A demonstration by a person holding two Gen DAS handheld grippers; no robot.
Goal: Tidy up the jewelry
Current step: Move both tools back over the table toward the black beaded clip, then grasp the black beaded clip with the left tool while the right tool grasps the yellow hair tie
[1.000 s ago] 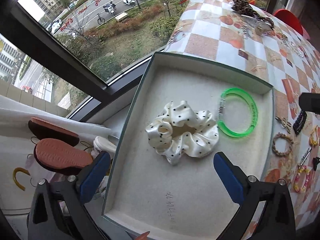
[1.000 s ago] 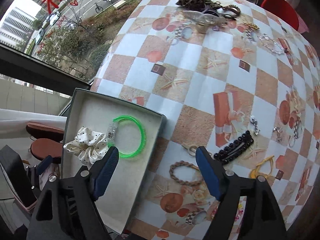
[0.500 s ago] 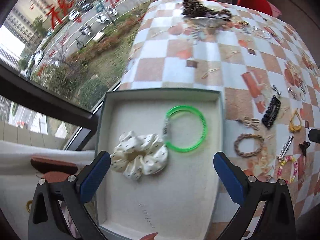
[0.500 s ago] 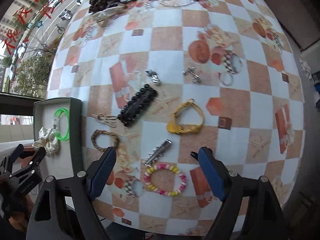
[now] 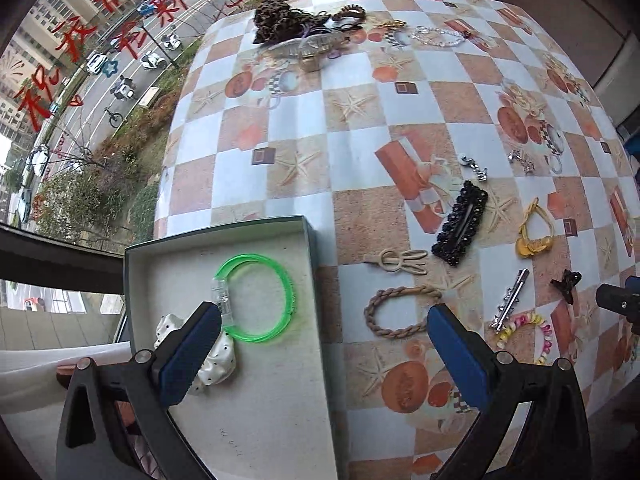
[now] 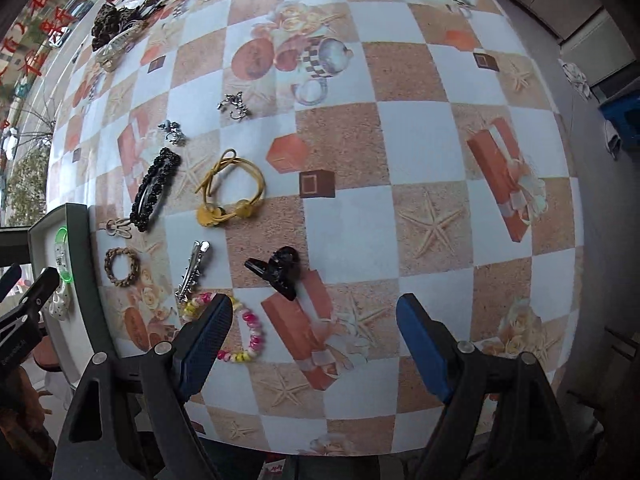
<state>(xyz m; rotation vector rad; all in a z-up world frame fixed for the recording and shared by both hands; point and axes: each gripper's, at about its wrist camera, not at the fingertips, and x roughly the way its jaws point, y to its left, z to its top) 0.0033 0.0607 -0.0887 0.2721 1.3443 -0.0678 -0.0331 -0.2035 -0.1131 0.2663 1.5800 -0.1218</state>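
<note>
A grey box [image 5: 256, 412] at the table's left edge holds a green bangle [image 5: 286, 280] and a white dotted scrunchie [image 5: 218, 364]. My left gripper [image 5: 324, 356] is open and empty above the box's right wall. Right of it lie a braided brown hair tie [image 5: 400, 312], a beige bunny clip [image 5: 402, 261] and a black beaded clip [image 5: 460, 229]. My right gripper [image 6: 314, 346] is open and empty above the table's near edge, close to a black claw clip [image 6: 280, 270] and a pink-yellow bead bracelet [image 6: 250, 330]. A yellow hair tie [image 6: 232, 196] and a silver clip [image 6: 192, 270] lie further left.
A pile of dark hair ties and chains [image 5: 304, 28] sits at the table's far edge. Small silver earrings [image 6: 236, 106] lie mid-table. The checked tablecloth [image 6: 420, 140] spreads to the right. The left gripper [image 6: 24, 304] shows at the left of the right wrist view. A window [image 5: 80, 80] lies beyond the table.
Both grippers have swung to the right across the table. The left one moved from over the box middle to its right wall; the right one now faces the claw clip and bead bracelet.
</note>
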